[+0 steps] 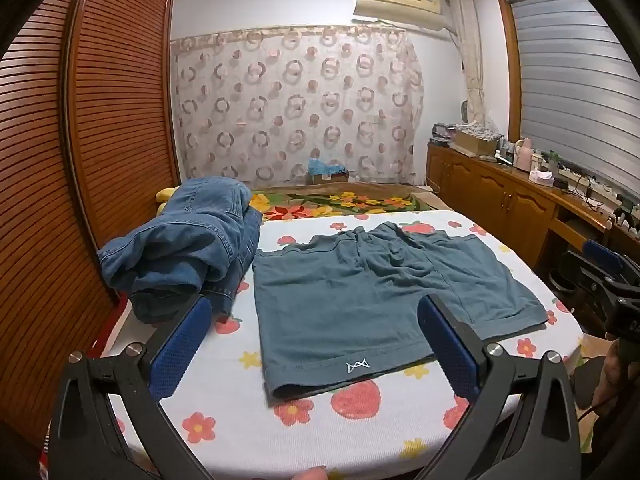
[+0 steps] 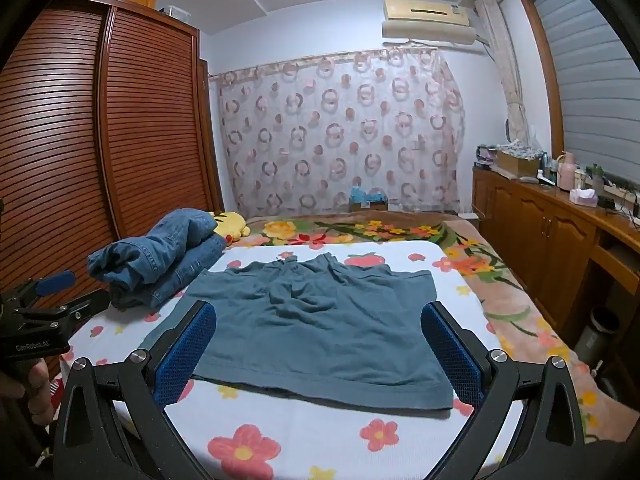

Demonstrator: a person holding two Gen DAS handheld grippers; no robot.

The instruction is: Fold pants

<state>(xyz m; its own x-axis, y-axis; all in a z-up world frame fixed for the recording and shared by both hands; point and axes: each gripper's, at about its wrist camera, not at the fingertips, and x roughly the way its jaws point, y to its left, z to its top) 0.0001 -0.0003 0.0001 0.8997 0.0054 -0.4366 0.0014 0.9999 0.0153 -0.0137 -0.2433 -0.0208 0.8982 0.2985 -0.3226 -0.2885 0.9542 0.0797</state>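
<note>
A pair of teal shorts (image 1: 360,300) lies spread flat on a white flowered sheet (image 1: 320,432), waistband away from me and leg hems toward me. It shows in the right wrist view too (image 2: 316,328). My left gripper (image 1: 314,332) is open and empty, held above the near left hem with the small logo. My right gripper (image 2: 318,340) is open and empty, above the near right hem. Each gripper also shows at the edge of the other's view: the right one (image 1: 608,276), the left one (image 2: 52,300).
A pile of folded blue jeans (image 1: 188,240) lies left of the shorts, also in the right wrist view (image 2: 160,260). A yellow plush toy (image 2: 232,224) lies behind it. A slatted wooden wardrobe (image 1: 100,120) stands left. A wooden sideboard (image 2: 560,232) with clutter runs along the right.
</note>
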